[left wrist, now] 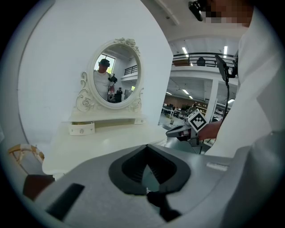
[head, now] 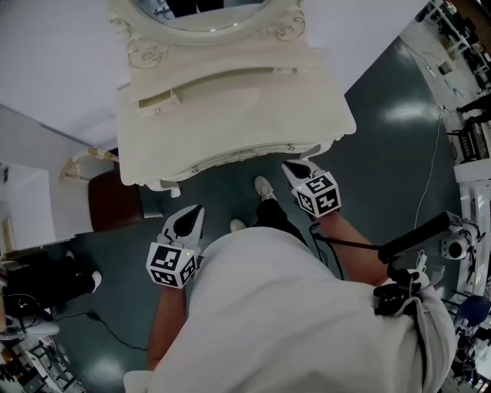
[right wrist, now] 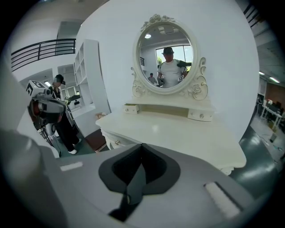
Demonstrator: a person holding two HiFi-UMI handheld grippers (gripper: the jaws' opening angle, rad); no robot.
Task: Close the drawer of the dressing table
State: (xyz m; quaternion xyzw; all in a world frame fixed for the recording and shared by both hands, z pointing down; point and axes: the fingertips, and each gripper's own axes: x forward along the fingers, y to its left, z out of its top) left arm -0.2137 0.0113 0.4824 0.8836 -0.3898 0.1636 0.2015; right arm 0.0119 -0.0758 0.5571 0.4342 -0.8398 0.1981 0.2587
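Small cream drawer [head: 157, 102] on the white carved dressing table [head: 253, 115] is seemingly sticking out, while the black-and-white left gripper [head: 197, 209] and right gripper [head: 291, 166] are hovering near the front edge, closed and empty, probably for pushing.

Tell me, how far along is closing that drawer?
Nothing looks done: the small left drawer under the mirror seems to stick out. Both the left gripper and right gripper are shut, empty, short of the dressing table. Pushing it in remains.

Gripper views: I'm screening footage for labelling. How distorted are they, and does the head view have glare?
Left gripper view: strong fisheye, dark corners, dressing table still clear; right gripper view: same fisheye, mirror sharp; head view: bright glare patches on the floor.
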